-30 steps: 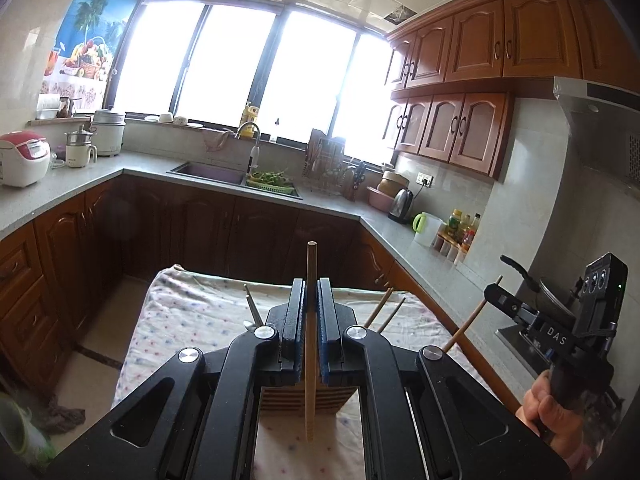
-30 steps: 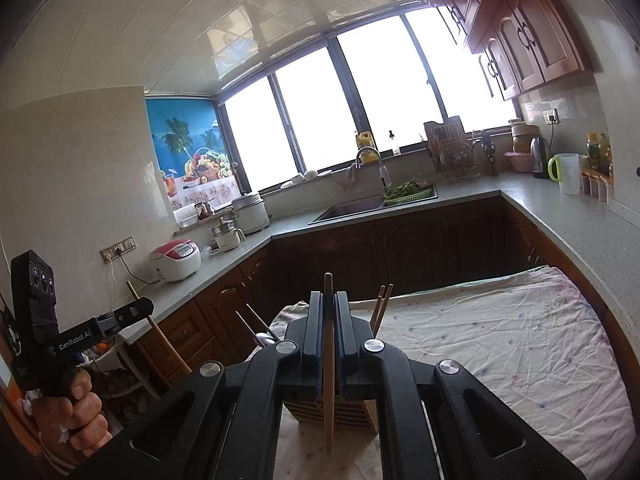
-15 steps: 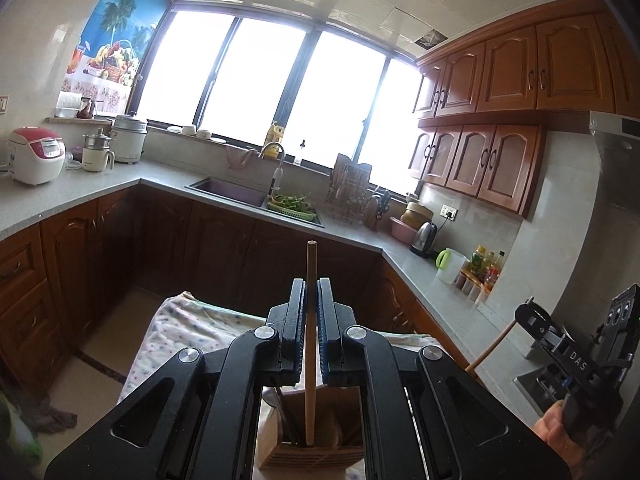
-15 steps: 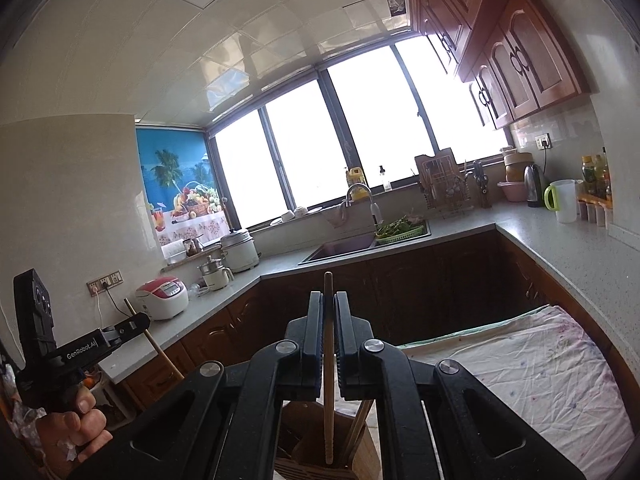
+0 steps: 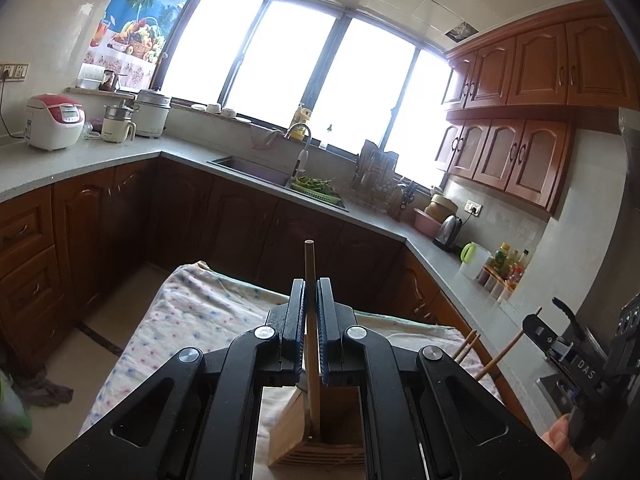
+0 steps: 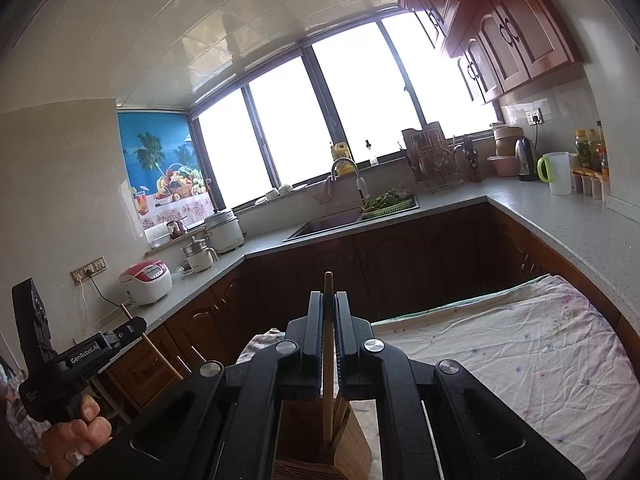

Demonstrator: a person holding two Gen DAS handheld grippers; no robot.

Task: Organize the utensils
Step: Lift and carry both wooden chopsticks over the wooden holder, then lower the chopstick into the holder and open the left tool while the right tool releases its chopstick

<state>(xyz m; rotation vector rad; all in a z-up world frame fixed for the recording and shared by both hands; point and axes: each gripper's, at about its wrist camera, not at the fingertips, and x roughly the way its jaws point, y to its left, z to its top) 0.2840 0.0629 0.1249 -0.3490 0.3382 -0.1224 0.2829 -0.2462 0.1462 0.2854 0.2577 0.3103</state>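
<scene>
Now each gripper [image 5: 311, 334] [image 6: 329, 342] clamps one chopstick [image 5: 310, 320] [image 6: 328, 340] above the wooden holder [image 5: 316, 436] at six o'clock; tilted, either could catch its rim.

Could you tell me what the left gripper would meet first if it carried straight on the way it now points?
Probably nothing close: the left gripper, shut on a chopstick, aims over the wooden holder and the cloth-covered table toward the dark cabinets; depth is unclear.

Two grippers [image 5: 311, 312] [image 6: 329, 320]; one chopstick [image 5: 310, 264] [image 6: 328, 284] in each; one wooden holder [image 5: 296, 436]
</scene>
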